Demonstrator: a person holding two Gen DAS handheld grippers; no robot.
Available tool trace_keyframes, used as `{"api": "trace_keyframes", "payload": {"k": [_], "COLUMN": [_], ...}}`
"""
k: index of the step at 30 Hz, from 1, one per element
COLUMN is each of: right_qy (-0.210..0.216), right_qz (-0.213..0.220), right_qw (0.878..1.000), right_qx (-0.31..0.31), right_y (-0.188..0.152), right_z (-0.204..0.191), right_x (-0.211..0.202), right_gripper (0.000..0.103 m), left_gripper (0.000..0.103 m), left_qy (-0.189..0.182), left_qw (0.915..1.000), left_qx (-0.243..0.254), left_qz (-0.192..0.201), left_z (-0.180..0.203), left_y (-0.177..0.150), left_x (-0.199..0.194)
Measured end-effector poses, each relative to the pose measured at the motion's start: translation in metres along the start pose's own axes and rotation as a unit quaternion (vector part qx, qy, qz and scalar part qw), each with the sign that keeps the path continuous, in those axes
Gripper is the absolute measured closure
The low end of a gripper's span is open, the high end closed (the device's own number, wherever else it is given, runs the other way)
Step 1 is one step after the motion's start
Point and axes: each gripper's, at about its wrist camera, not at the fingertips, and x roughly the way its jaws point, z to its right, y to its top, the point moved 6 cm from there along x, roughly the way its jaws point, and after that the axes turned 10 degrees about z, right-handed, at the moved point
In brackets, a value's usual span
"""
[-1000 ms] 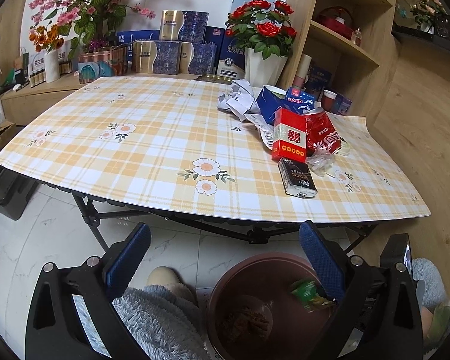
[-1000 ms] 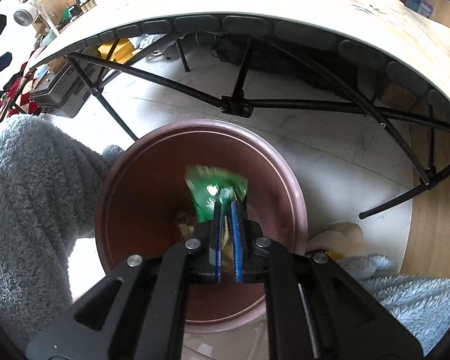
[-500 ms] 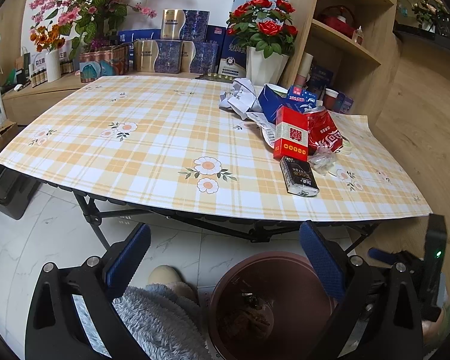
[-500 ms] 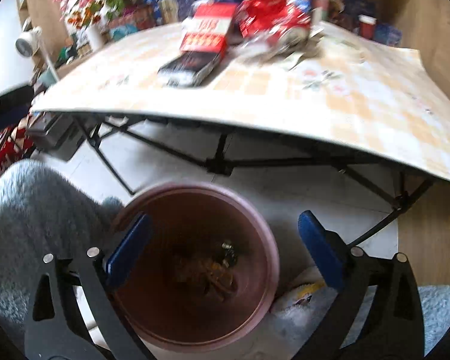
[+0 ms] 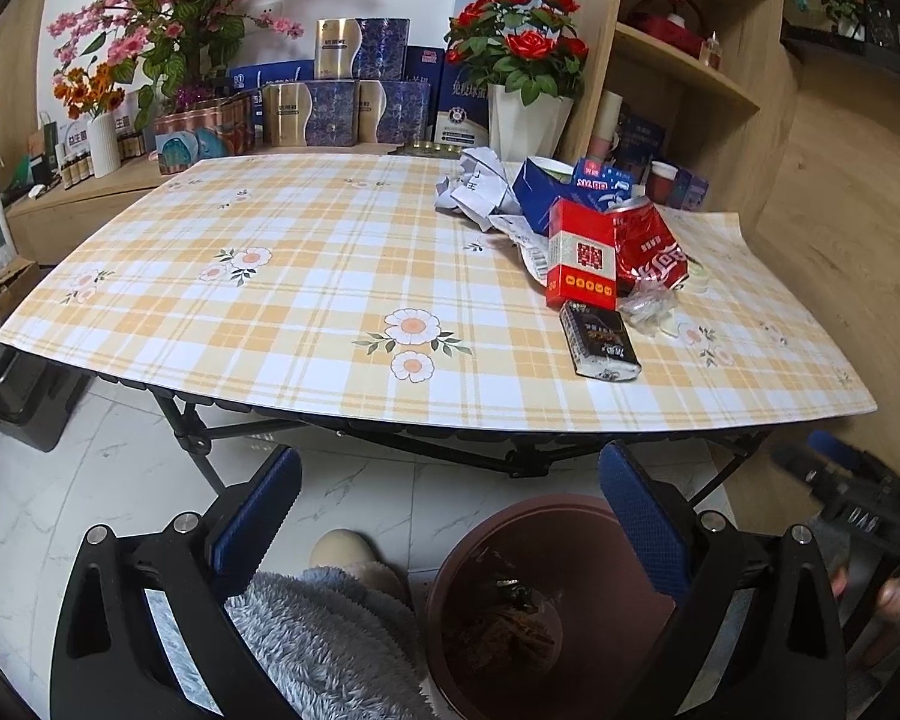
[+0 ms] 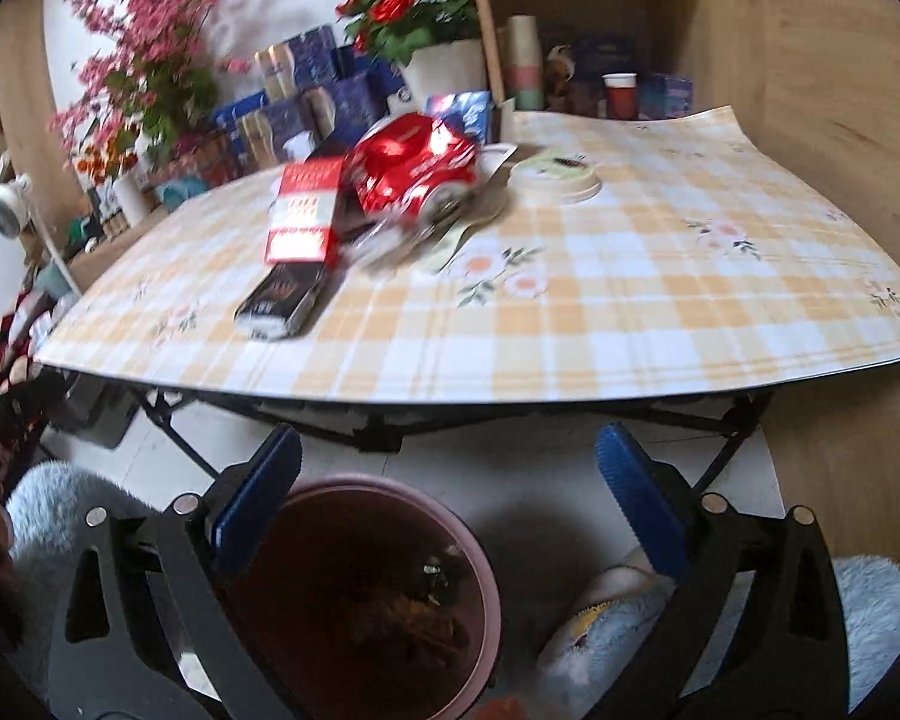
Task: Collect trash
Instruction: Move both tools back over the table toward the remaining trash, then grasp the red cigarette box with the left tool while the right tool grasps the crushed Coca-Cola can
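A brown round bin (image 5: 546,618) stands on the floor in front of the table and holds trash; it also shows in the right wrist view (image 6: 366,594). On the checked table lie a black packet (image 5: 597,341), a red box (image 5: 582,255), a crushed red can (image 5: 648,240), a blue box (image 5: 546,192) and crumpled paper (image 5: 477,183). The right wrist view shows the black packet (image 6: 285,294), red box (image 6: 303,210), red can (image 6: 414,168) and a round lid (image 6: 555,177). My left gripper (image 5: 450,504) is open and empty above the bin. My right gripper (image 6: 447,480) is open and empty above the bin.
The table's black folding legs (image 5: 426,450) run below its front edge. Grey fluffy slippers (image 5: 330,642) sit beside the bin. Flower vases (image 5: 528,120), boxes and wooden shelves (image 5: 684,60) stand behind the table. A black case (image 5: 18,396) sits on the floor at left.
My right gripper opened and let go of the green wrapper over the bin, then rose and tilted up toward the table. The left gripper has barely moved.
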Motion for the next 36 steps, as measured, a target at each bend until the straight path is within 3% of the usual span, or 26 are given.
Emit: {"api": "trace_keyframes", "payload": {"k": [9,18,24,28,36], "right_qy": [0.006,0.038,0.035,0.026,0.023], "right_qz": [0.013,0.054,0.055,0.071,0.064], "right_qw": [0.998,0.997,0.995,0.994,0.991], "right_qx": [0.061,0.041,0.074,0.081,0.116], "right_y": [0.013,0.042,0.061,0.066,0.062], "right_z": [0.022,0.027,0.052,0.065,0.085], "right_x": [-0.002,-0.001,0.018,0.026,0.043], "right_gripper": [0.006,0.006,0.006,0.006,0.006], "left_gripper": [0.006,0.006,0.006,0.006,0.008], "left_qy": [-0.008,-0.037,-0.047,-0.029,0.001], "left_qw": [0.9996,0.9989,0.9977,0.9974,0.9947], "left_qx": [0.028,0.006,0.028,0.054,0.09], "left_qz": [0.0,-0.029,-0.039,-0.038,-0.05], "left_z": [0.014,0.025,0.06,0.087,0.119], "left_y": [0.0,0.012,0.05,0.077,0.089], "left_x": [0.002,0.029,0.08,0.124,0.189]}}
